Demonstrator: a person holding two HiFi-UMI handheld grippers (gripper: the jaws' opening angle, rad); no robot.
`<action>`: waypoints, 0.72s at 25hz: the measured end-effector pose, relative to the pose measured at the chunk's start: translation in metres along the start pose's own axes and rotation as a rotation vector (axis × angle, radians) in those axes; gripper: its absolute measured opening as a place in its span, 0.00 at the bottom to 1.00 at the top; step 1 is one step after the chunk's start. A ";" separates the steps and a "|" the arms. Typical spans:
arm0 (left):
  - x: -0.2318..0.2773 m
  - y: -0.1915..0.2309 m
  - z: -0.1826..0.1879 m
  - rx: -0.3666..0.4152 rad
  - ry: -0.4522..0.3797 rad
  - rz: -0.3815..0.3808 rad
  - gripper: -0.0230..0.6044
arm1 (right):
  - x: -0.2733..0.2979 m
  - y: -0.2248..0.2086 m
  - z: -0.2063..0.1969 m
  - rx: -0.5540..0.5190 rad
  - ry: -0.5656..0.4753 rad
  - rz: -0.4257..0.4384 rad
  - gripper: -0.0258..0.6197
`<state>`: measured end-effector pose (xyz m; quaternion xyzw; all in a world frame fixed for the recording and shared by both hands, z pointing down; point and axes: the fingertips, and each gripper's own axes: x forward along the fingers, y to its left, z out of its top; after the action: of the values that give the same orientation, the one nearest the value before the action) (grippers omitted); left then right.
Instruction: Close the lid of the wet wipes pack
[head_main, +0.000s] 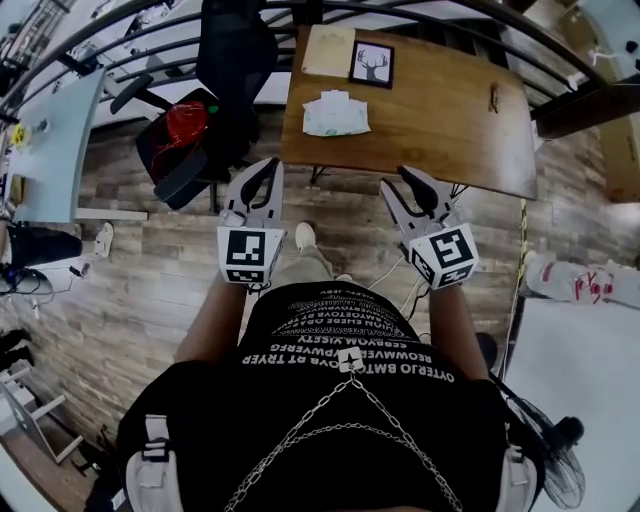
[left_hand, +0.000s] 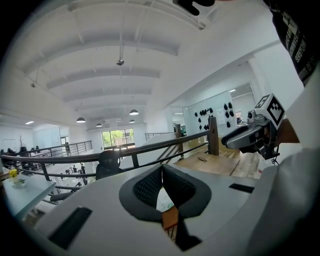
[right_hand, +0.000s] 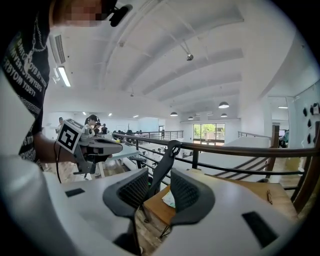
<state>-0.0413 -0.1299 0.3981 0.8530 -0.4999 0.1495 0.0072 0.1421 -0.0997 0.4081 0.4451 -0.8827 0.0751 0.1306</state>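
The wet wipes pack (head_main: 335, 113), white and pale green, lies on the brown wooden table (head_main: 440, 120) ahead of me, with a white flap showing at its far edge. Both grippers hang over the floor, short of the table's near edge. My left gripper (head_main: 272, 165) has its tips together with nothing in them; in its own view the left gripper (left_hand: 161, 167) frames the pack (left_hand: 163, 200) below the tips. My right gripper (head_main: 397, 185) is open and empty. In its own view the right gripper (right_hand: 159, 175) shows the pack (right_hand: 169, 199) on the table corner (right_hand: 155, 207).
A tan notebook (head_main: 328, 50) and a framed deer picture (head_main: 372, 64) lie at the table's far side, and a small dark item (head_main: 493, 97) lies to its right. A black office chair (head_main: 235, 50) and a red object (head_main: 185, 120) stand left of the table. A curved railing (head_main: 420, 12) runs behind it.
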 end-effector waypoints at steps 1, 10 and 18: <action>0.004 0.002 0.001 0.002 0.000 -0.003 0.08 | 0.004 -0.002 0.001 0.003 0.000 0.001 0.25; 0.036 0.041 0.003 0.009 0.005 0.008 0.08 | 0.051 -0.015 0.010 0.014 0.000 0.012 0.25; 0.067 0.070 0.018 0.019 -0.025 -0.011 0.08 | 0.086 -0.025 0.025 0.015 -0.007 0.007 0.25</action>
<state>-0.0664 -0.2253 0.3884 0.8576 -0.4938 0.1434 -0.0065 0.1091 -0.1864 0.4106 0.4432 -0.8841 0.0805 0.1241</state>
